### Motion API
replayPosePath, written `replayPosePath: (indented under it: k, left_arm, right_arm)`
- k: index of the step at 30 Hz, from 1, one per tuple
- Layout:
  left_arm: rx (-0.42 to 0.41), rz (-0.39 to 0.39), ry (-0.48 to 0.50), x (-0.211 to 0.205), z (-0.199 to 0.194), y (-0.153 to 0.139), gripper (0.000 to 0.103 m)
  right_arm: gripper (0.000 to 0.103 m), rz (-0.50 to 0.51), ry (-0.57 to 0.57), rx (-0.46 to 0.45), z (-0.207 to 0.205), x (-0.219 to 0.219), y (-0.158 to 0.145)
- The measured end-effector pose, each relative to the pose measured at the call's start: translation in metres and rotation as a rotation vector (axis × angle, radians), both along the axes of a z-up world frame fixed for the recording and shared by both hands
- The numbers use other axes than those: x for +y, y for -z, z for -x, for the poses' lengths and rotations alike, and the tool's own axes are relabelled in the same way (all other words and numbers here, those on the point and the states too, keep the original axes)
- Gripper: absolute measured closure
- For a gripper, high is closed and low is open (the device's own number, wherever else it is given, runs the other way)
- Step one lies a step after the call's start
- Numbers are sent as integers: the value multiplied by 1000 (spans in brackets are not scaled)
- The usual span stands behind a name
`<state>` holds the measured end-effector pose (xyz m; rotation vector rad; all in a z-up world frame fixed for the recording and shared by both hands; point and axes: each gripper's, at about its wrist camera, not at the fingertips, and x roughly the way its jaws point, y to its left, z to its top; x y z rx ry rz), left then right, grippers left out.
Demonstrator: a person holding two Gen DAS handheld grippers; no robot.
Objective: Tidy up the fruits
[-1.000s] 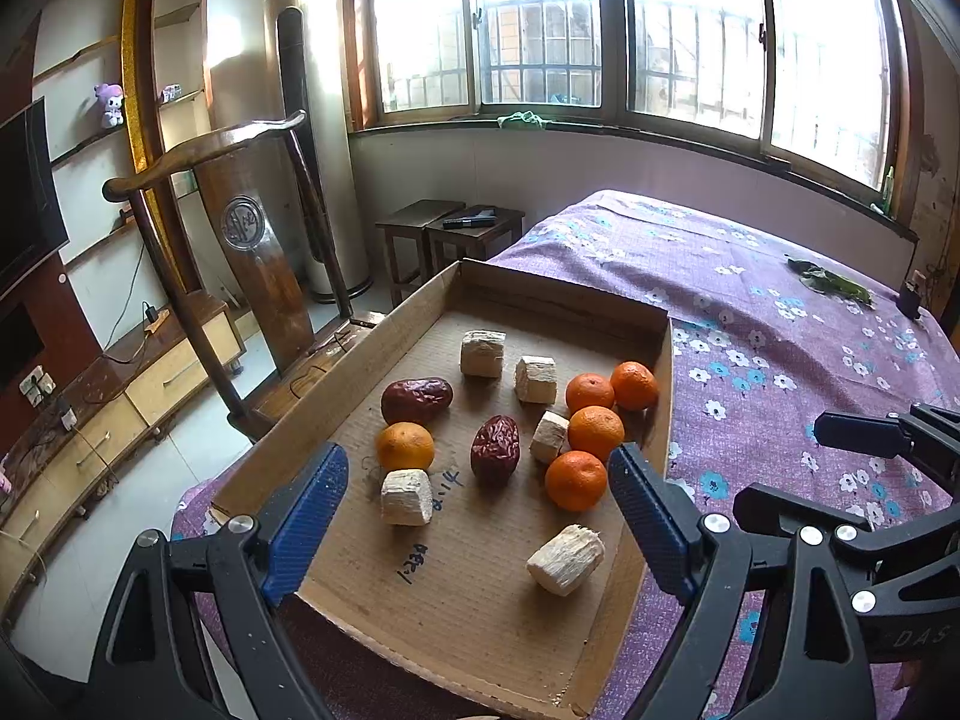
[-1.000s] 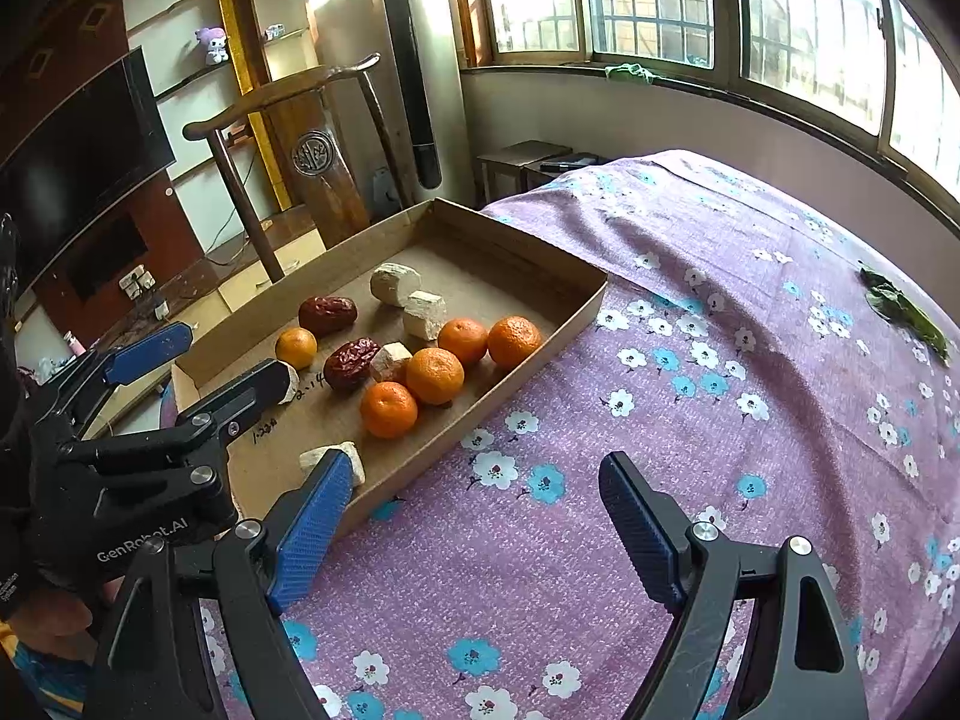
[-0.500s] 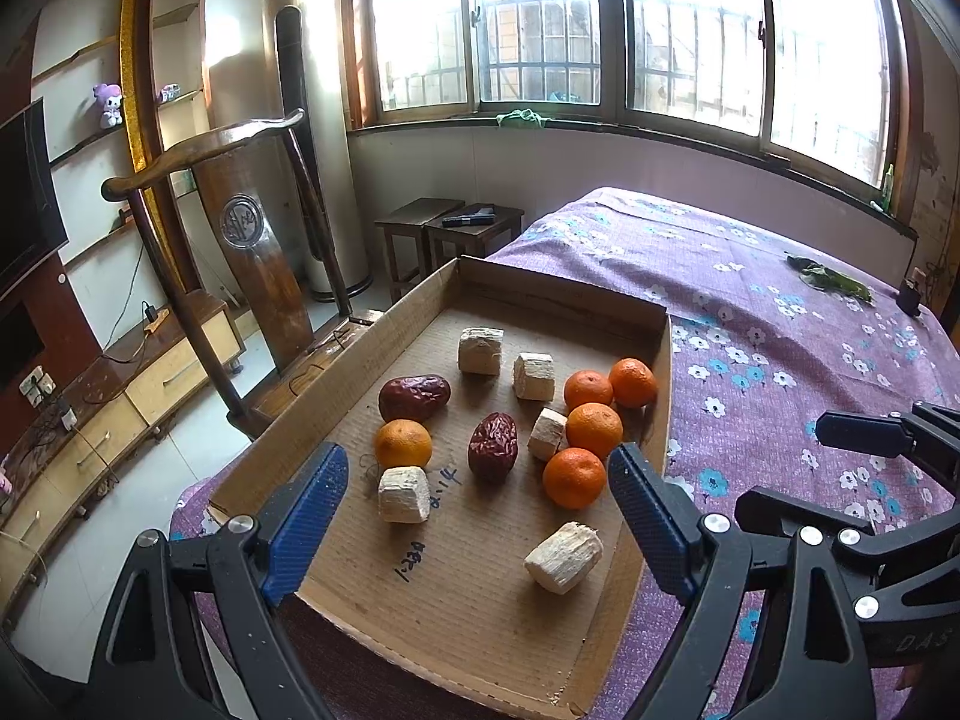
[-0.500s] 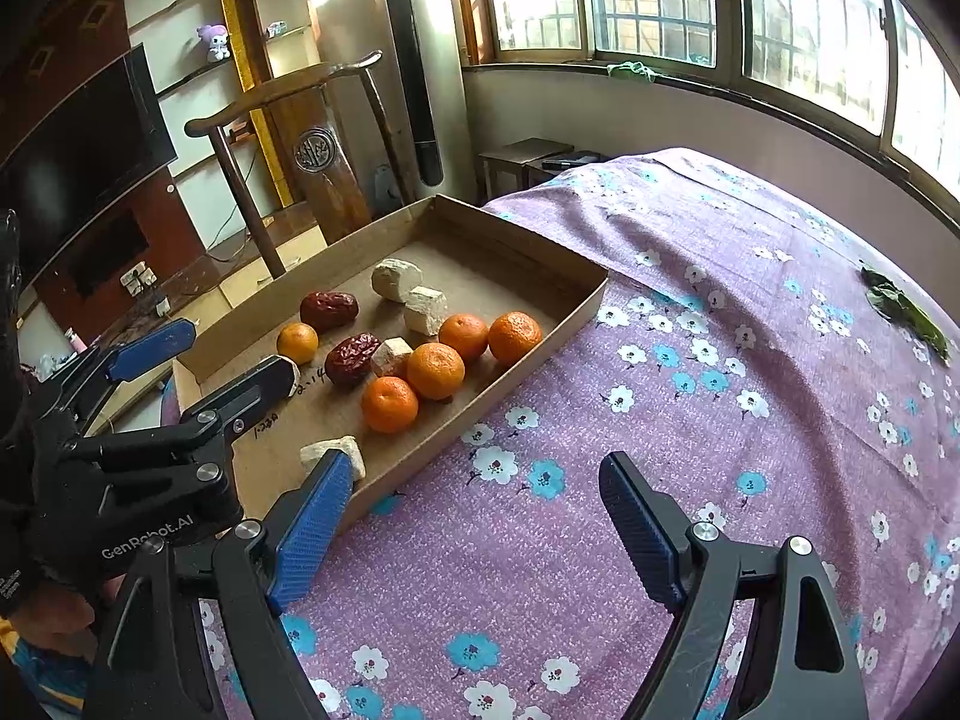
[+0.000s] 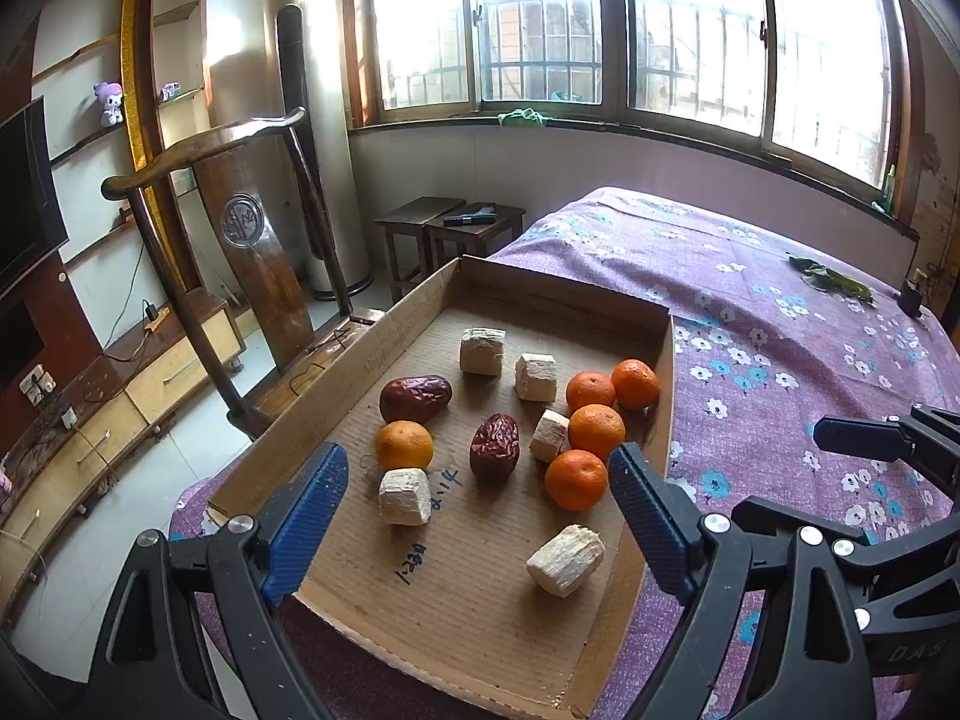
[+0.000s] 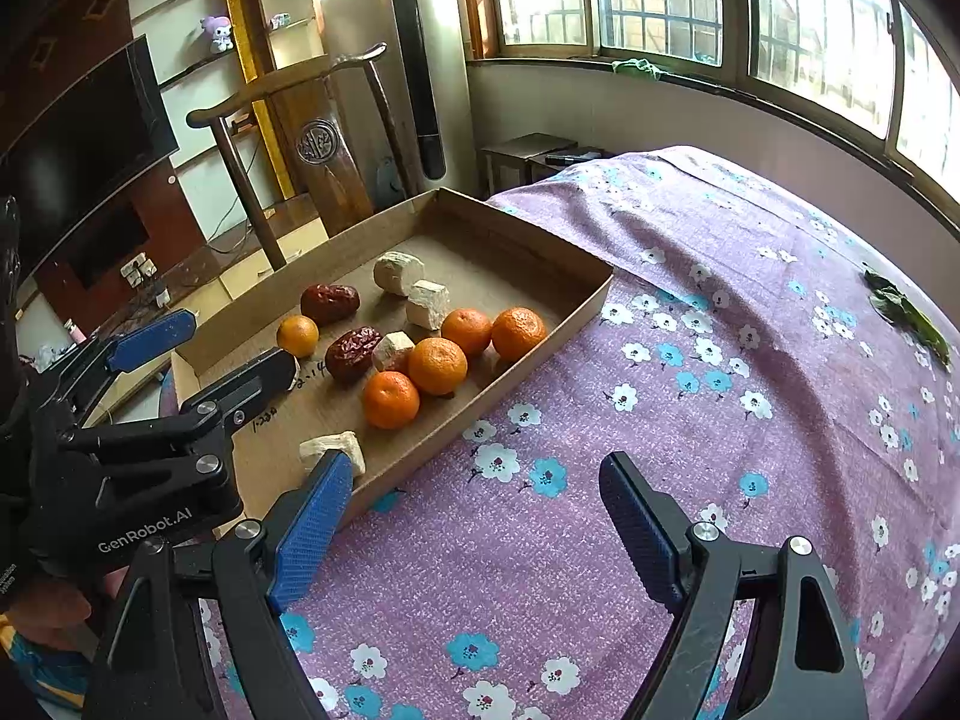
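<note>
While sat in cardboard tray (image 5: 665,360) at centre frame, on bed (image 6: 720,312) w/ purple flowered cover: five mandarins, two red dates, five pale fibrous chunks; four mandarins (image 5: 597,431) bunched by tray's right wall, fifth mandarin (image 5: 404,445) apart at centre-left, touching a chunk (image 5: 405,495); dates (image 5: 494,447) mid-tray, chunks scattered, one chunk (image 5: 565,551) alone near lower right; kinds partly mixed, so could fit sorting underway or a layout left as is; can't tell which.

Left gripper (image 5: 477,525) hangs over tray's near end, jaws wide apart, empty; right gripper (image 6: 474,528) over bedcover at lower frame, outside tray, also spread wide, holding nothing.

Handling, as judged: mandarins light, round, soft-skinned, prob. roll; take across widest part, gentle squeeze; dates wrinkled, squashy, grip across short axis; chunks stiff, rough, light, grip on flat sides.
</note>
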<state>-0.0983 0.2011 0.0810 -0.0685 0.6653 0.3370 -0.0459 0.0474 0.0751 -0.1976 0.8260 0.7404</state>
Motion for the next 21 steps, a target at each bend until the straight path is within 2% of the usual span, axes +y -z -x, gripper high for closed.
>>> replayPosePath:
  k: [21]
  left_arm:
    - [9, 12, -7, 5, -3, 5, 15]
  right_arm:
    - [15, 13, -9, 11, -1, 4, 4]
